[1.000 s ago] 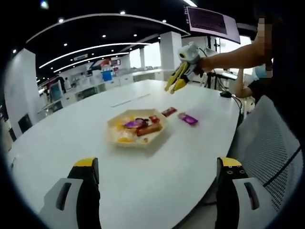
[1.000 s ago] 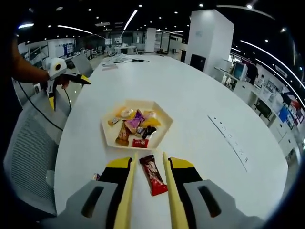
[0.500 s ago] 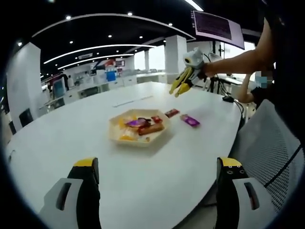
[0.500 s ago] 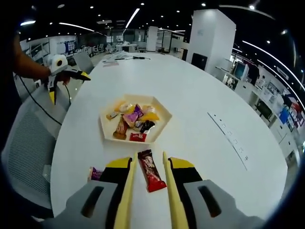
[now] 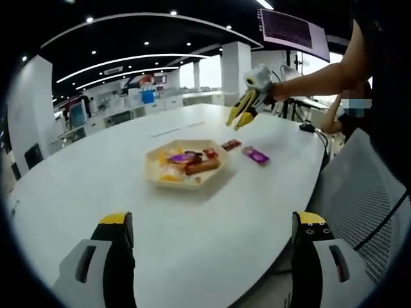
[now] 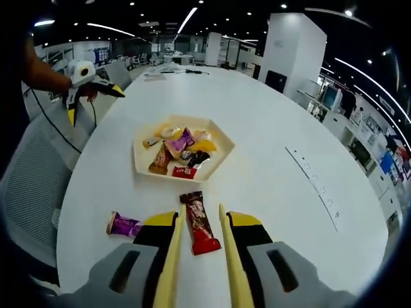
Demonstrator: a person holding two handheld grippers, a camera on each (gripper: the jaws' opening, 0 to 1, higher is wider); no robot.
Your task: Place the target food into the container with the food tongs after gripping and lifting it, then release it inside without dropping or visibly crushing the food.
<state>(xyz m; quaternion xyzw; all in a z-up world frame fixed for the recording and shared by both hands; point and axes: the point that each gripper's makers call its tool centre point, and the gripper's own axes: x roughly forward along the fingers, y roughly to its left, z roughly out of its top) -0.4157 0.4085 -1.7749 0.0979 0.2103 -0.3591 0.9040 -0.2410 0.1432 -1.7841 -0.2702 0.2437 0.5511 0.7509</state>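
Red snack bar (image 6: 198, 222), wrapped, dark at the far end and red at the near end, lying flat on the white counter (image 6: 282, 135) between the tips of the yellow tongs (image 6: 171, 256); also seen small in the left gripper view (image 5: 232, 145), just beside the tray. Tongs: two long yellow blades carried in the right gripper (image 6: 200, 224), blades parted and roughly parallel, one on each side of the bar; whether they touch the wrapper cannot be told, and the bar is not lifted. Right gripper's fingers (image 6: 246, 232) slightly apart, pressed onto the tong blades. Seen from the left gripper view, the right gripper (image 5: 243, 113) is held in a person's hand above the counter's far side. Purple snack (image 6: 124, 224): wrapped, flat on the counter just left of the tongs, apart from the bar; in the left gripper view (image 5: 255, 154) it lies near the counter edge. Container: hexagonal pale tray (image 6: 142, 168), beyond the bar, holding a loose pile of mixed wrapped sweets; also at (image 5: 154, 178). Left gripper (image 5: 212, 240): fingers (image 5: 117, 247) wide apart, holding nothing, over bare counter; seen in the right gripper view (image 6: 87, 86) in a hand off the counter's edge. Mesh chair (image 5: 363, 205) beside the counter. Change from half a second earlier: the purple snack shows more fully in the right gripper view, and the bar sits slightly nearer the blades' tips.
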